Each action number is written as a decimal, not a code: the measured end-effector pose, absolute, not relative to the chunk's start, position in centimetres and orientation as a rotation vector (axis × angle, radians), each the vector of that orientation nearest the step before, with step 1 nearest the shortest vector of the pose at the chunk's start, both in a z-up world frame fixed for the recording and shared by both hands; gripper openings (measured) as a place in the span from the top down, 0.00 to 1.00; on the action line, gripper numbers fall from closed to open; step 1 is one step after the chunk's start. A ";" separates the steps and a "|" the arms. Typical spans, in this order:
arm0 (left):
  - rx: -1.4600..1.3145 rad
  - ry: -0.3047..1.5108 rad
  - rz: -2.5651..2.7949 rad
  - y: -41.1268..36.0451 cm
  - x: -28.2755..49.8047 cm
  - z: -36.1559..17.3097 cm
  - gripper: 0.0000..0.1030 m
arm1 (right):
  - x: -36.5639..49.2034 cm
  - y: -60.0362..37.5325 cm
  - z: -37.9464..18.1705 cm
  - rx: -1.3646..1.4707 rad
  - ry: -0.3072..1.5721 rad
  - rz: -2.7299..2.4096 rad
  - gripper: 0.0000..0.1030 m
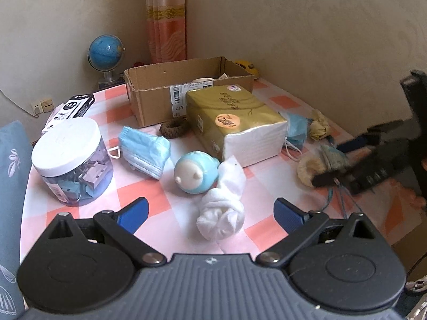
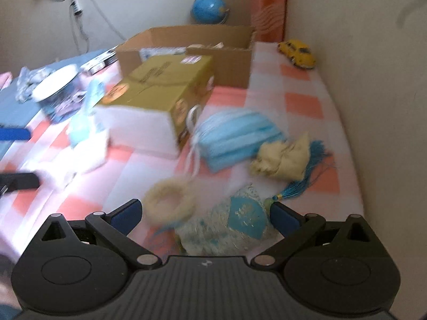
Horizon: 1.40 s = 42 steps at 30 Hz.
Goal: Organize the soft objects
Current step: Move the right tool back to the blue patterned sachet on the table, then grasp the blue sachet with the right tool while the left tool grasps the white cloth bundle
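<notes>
Grippers [image 1: 210,212] [image 2: 204,214] spread, table edge [image 1: 25,186] close

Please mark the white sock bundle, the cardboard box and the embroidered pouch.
white sock bundle [image 1: 221,214]: left wrist view, on its rolled lower part.
cardboard box [image 1: 152,98]: left wrist view, on its front wall.
embroidered pouch [image 2: 226,226]: right wrist view, on its pale patterned body between the open fingers.

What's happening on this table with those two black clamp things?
A person holds a two-finger gripper in each hand, sorting soft things on a checked tablecloth. The left gripper is open, its fingers either side of a white rolled sock. The right gripper is open over an embroidered pouch. Neither holds anything. Face masks and a tissue pack lie before a cardboard box.
</notes>
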<state>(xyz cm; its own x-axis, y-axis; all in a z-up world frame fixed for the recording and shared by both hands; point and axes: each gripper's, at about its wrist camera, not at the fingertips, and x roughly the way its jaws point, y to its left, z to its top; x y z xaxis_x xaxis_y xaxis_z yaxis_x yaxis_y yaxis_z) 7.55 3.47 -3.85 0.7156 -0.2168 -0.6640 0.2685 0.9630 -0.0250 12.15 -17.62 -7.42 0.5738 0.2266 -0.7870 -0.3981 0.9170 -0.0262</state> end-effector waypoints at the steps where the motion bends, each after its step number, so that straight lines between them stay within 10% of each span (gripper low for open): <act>1: 0.075 0.726 -0.271 3.5 7.6 -3.9 0.03 | 11.6 -17.5 -7.5 -0.209 0.898 0.376 0.00; 20: 0.104 0.784 -0.294 2.6 8.0 -5.8 0.03 | 9.2 -18.2 -8.2 -0.269 0.866 0.255 0.00; 31: 0.071 0.808 -0.309 1.9 9.6 -6.7 0.43 | 8.1 -18.5 -8.6 -0.255 0.790 0.257 0.00; 42: 0.066 0.809 -0.322 1.7 9.8 -6.8 0.44 | 9.3 -17.1 -8.6 -0.289 0.788 0.316 0.00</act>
